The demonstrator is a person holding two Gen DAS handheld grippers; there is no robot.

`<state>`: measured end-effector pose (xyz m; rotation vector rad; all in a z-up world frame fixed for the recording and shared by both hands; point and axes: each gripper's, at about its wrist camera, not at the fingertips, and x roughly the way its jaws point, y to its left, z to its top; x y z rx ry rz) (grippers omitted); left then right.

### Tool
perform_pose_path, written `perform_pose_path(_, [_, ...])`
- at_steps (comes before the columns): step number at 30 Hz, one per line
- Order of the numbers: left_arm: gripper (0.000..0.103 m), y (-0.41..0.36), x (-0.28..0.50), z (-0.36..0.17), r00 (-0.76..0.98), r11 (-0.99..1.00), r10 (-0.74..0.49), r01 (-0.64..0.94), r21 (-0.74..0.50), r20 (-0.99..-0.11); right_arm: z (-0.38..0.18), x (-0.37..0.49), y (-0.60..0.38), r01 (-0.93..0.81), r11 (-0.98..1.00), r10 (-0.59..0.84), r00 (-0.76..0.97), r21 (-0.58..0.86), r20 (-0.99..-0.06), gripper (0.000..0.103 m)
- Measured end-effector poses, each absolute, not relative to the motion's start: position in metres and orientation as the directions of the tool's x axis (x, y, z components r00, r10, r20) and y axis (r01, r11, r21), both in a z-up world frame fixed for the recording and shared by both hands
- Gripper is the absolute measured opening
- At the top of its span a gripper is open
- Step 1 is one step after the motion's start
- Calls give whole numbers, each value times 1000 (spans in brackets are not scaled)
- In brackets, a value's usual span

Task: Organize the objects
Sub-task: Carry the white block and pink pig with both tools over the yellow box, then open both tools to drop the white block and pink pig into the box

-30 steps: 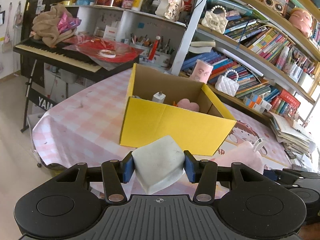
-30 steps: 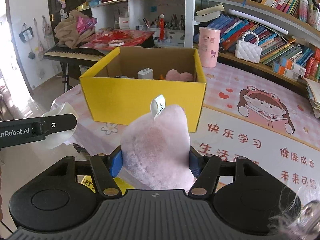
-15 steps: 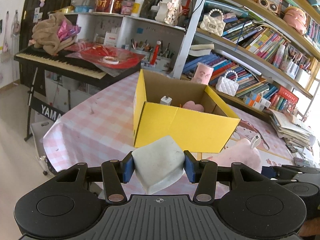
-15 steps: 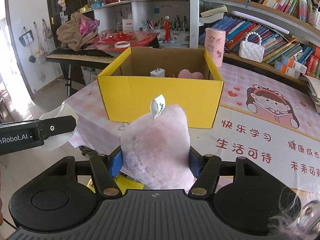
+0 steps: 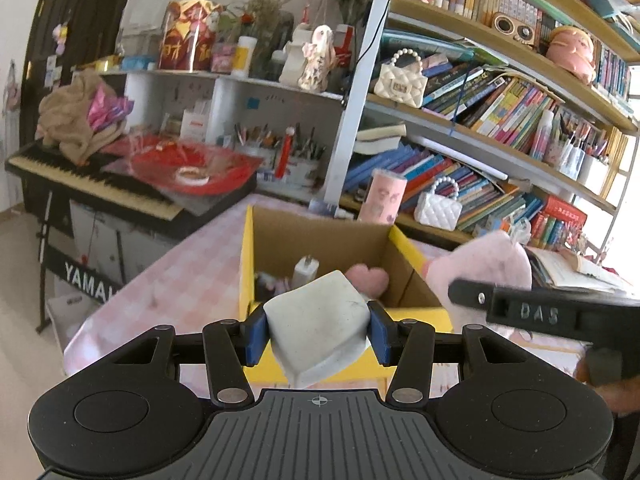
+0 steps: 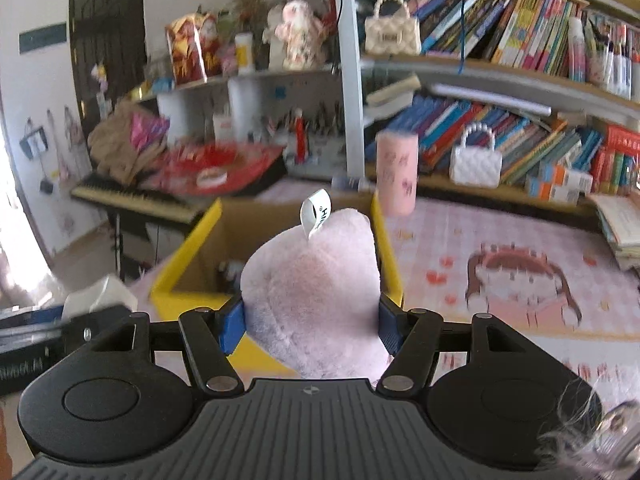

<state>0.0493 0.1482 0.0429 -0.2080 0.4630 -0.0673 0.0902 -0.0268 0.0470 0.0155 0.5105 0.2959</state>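
Left gripper is pinching a white block between its blue pads, one pad pressing each side; the block is sitting tilted, a corner pointing down toward the gripper body. It is hanging in front of the near wall of the yellow cardboard box, its upper edge overlapping the box opening in this view.

Right gripper is clamping a pale pink plush between its blue pads; the fur is bulging above and below the grip. A white tag is curling off the plush's top. The plush is covering much of the box opening in the right wrist view, so it is lying between camera and box; whether it is over the rim or short of it cannot be told.

From the left wrist view the same plush is showing just right of the box, with the right gripper's black finger crossing in front of it. From the right wrist view the white block is showing at lower left, beside the box's near corner.

Inside the box: a small pink heart plush and a white charger, lying near the far wall, with some small items to their left too dark to name.

The box is standing on a table under a pink checked cloth. A pink cylinder is standing upright behind the box.
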Motion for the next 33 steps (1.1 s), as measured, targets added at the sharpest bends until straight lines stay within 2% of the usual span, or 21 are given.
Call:
perform_pose_path(10, [49,123,120,40,893,989,-40,-27,-143,-448,59,162,-36,-334,938,340,830,94,-443,62])
perform_pose_path(12, [49,117,132,34,887,990,-18,-49,-132,-461,55,177,-36,-357,930,358,817,90,-453,62])
perform_pose_path(16, [49,114,160,18,851,972,19,-138,-189,-525,48,208,-36,-389,912,398,773,128,-494,62])
perform_pose_path(19, [49,105,174,9,830,980,63,-157,-125,-553,44,229,-34,-406,898,431,743,168,-512,62])
perform_pose_path(23, [49,96,184,-2,803,986,104,-162,-47,-587,38,251,-23,-463,876,459,710,137,-534,63])
perform_pose_path(30, [50,94,196,-13,760,981,137,-193,-19,-636,16,282,-2,-551,829,492,634,97,-598,63])
perform_pose_path(33, [54,90,198,-16,752,982,151,-191,6,-642,10,290,9,-587,807,494,613,62,-617,63])
